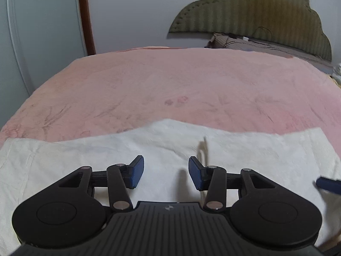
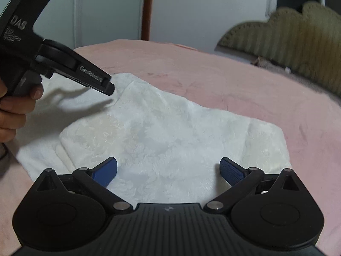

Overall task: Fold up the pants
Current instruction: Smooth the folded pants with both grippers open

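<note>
- Left wrist view: left tongs (image 1: 166, 171), black linkage arms with blue ribbed pads, jaws spread wide, holding nothing, above the white pants (image 1: 89, 155).
- Pants: white, crinkled, softly textured fabric, spread flat in a broad band along the near edge of the bed (image 1: 170, 85); a thin pale cord (image 1: 203, 149) shows over the cloth, blurred.
- Bed: pink plush cover with a faint floral print; olive quilted scalloped headboard (image 1: 255, 12) at the far right corner.
- Right wrist view: right tongs (image 2: 168, 171), same make, jaws opened wider, empty, above the pants (image 2: 162, 128), here a folded, rounded heap with a brocade-like pattern.
- Seen only here: left tongs (image 2: 107, 87) from the side, lettered body, a hand (image 2: 15, 104) on the grip.
</note>
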### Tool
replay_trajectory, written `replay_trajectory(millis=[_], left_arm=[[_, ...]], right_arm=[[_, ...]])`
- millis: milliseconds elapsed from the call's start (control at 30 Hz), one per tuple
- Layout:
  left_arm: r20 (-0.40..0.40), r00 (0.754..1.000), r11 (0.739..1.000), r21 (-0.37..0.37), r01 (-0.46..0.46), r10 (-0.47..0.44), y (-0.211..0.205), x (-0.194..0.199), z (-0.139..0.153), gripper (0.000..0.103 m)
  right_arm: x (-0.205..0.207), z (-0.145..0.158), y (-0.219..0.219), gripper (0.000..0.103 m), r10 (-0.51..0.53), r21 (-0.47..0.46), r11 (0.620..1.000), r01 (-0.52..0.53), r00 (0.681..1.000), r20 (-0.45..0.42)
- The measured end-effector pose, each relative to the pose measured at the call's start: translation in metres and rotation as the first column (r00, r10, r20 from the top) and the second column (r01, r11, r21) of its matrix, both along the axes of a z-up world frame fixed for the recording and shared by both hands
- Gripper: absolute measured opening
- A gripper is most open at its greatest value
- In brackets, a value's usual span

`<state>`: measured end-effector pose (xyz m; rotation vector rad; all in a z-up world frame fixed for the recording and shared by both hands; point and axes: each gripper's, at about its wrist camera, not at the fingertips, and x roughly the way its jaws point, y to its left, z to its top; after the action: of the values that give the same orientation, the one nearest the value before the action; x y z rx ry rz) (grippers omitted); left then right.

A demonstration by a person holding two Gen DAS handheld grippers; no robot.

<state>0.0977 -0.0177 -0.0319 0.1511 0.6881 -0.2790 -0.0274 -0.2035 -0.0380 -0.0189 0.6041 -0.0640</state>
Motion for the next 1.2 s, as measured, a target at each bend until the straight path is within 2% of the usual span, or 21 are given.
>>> replay_trajectory(millis=[100,167,200,233,300,400,467,533,667,767,867,933,1033,1200], left_arm=[[-0.041,0.999,0.999,-0.017,0.027,-0.028,-0.012,0.018,0.000,0.051],[-0.069,0.998,0.999,0.044,-0.009,0.012,-0.022,0.025,-0.009,0.051],[-0.066,0.998,0.999,0.046,-0.020,0.023,-0.021,0.023,-0.011,0.051],[-0.057,0.998,0.999,0.037,-0.017,0.019,-0.018,0.017,-0.011,0.051],[-0.040,0.999,1.000,0.029,0.008,-0.007,-0.010,0.003,-0.009,0.052],[-0.022,1.000,0.998,0.067,0.019,-0.018,0.007,-0.017,-0.009,0.053],[-0.030,0.999,0.994,0.095,0.044,-0.041,0.016,-0.027,-0.014,0.058],[-0.025,0.998,0.991,0.117,0.061,-0.059,0.024,-0.037,-0.017,0.060],[0.028,0.999,0.994,0.113,0.013,-0.016,0.049,-0.054,-0.009,0.060],[0.044,0.998,0.994,0.104,-0.039,0.035,0.071,-0.056,-0.004,0.063],[0.032,0.996,0.987,0.132,-0.091,0.088,0.086,-0.050,-0.015,0.070],[0.027,0.993,0.987,0.110,-0.121,0.119,0.095,-0.048,-0.023,0.077],[0.074,0.984,0.980,0.104,-0.170,0.162,0.099,-0.053,-0.028,0.091],[0.139,0.971,0.969,0.127,-0.210,0.193,0.098,-0.058,-0.034,0.101]], right_arm=[[-0.005,0.010,0.012,0.103,0.029,0.022,0.999,-0.031,0.998,0.064],[-0.002,0.009,0.023,0.103,0.057,0.007,0.998,-0.058,0.997,0.053],[0.001,0.005,0.030,0.103,0.076,-0.016,0.997,-0.076,0.997,0.029],[0.003,0.000,0.036,0.103,0.099,-0.044,0.994,-0.099,0.995,-0.005],[0.000,-0.004,0.041,0.103,0.115,-0.072,0.991,-0.113,0.993,0.016],[-0.004,0.002,0.042,0.103,0.126,-0.080,0.989,-0.123,0.992,0.024],[-0.007,0.003,0.043,0.103,0.115,-0.086,0.990,-0.111,0.992,0.053],[-0.002,-0.002,0.045,0.103,0.126,-0.095,0.988,-0.124,0.992,0.018],[-0.003,-0.008,0.033,0.103,0.113,0.018,0.993,-0.114,0.993,0.025],[-0.003,-0.010,0.026,0.103,0.103,0.086,0.991,-0.105,0.994,0.022],[-0.005,-0.010,0.030,0.103,0.100,0.068,0.993,-0.101,0.995,0.027],[-0.006,-0.011,0.031,0.103,0.096,0.070,0.993,-0.097,0.995,0.028],[-0.005,-0.012,0.030,0.103,0.090,0.077,0.993,-0.092,0.996,0.026],[-0.003,-0.010,0.030,0.103,0.079,0.091,0.993,-0.081,0.997,0.024]])
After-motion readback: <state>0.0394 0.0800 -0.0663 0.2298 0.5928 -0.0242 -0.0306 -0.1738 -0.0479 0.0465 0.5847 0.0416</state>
